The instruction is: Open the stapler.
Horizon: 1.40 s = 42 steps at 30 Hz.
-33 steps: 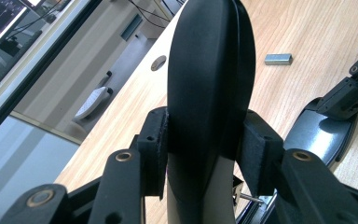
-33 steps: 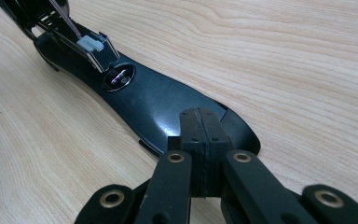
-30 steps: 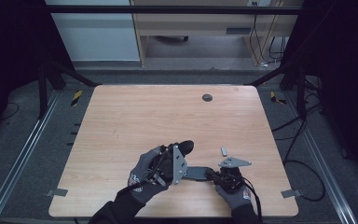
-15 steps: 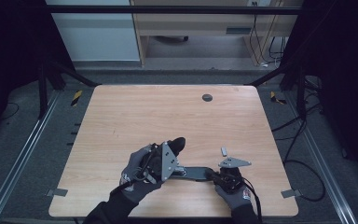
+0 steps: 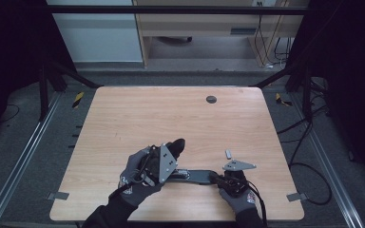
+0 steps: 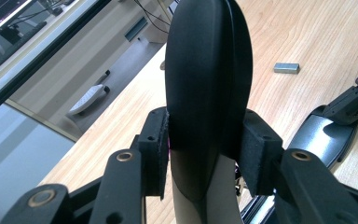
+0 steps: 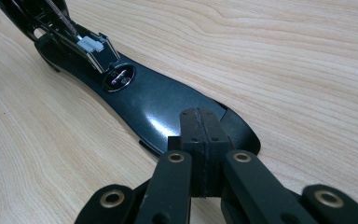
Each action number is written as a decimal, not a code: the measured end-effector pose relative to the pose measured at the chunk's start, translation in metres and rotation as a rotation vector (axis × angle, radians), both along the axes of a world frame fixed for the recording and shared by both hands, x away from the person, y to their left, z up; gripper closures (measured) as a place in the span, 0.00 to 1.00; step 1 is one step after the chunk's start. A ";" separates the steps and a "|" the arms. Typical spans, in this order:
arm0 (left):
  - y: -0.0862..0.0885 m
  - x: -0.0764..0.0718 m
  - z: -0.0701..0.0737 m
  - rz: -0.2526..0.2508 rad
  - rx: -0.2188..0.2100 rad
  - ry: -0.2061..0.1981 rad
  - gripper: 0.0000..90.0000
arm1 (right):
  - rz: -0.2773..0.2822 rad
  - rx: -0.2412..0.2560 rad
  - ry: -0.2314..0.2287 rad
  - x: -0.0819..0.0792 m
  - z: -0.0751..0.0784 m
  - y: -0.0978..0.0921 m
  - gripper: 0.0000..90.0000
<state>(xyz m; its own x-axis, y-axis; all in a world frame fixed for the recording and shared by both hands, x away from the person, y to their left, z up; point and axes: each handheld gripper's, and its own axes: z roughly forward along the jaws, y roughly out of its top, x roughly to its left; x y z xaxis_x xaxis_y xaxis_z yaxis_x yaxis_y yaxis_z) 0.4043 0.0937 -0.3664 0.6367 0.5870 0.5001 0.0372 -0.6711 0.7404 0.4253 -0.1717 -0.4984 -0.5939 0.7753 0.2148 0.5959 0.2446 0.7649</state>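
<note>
My left gripper (image 5: 170, 153) (image 6: 205, 140) is shut on a long black rounded cover (image 5: 177, 144) (image 6: 207, 70), held up off the table with its tip pointing away. A dark glossy flat base (image 5: 197, 175) (image 7: 158, 100) lies on the wooden table (image 5: 171, 114), with a small oval window and an exposed connector toward its far end. My right gripper (image 5: 216, 178) (image 7: 199, 126) is shut, pads together, its tips resting on the near right end of that base. The left gripper's linkage (image 7: 51, 18) hangs over the base's other end.
A small grey rectangular block (image 5: 228, 154) (image 6: 286, 68) lies on the table just beyond the right gripper. A dark round grommet (image 5: 211, 99) sits near the far edge. Metal rails and cables run along the floor on both sides.
My left hand has shifted a little to the left with the black cover still held. The right gripper and the base have stayed put.
</note>
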 end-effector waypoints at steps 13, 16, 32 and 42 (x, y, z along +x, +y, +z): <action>0.015 0.001 0.005 0.012 -0.051 0.020 0.64 | -0.001 -0.001 0.001 0.000 0.000 0.000 1.00; 0.017 0.002 0.006 0.012 -0.060 0.025 0.64 | 0.000 -0.002 0.004 -0.001 0.001 0.001 1.00; 0.032 0.002 0.010 0.027 -0.100 0.047 0.64 | 0.001 -0.001 0.009 -0.001 0.001 0.001 1.00; 0.040 0.002 0.011 0.035 -0.123 0.055 0.63 | 0.001 0.001 0.010 -0.001 0.001 0.001 1.00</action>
<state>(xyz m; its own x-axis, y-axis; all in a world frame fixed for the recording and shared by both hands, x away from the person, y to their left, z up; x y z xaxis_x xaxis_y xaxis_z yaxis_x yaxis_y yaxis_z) 0.4067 0.1332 -0.3557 0.6396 0.6637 0.3878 0.1019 -0.5733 0.8130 0.4244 -0.1707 -0.4975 -0.5928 0.7744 0.2213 0.6032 0.2449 0.7591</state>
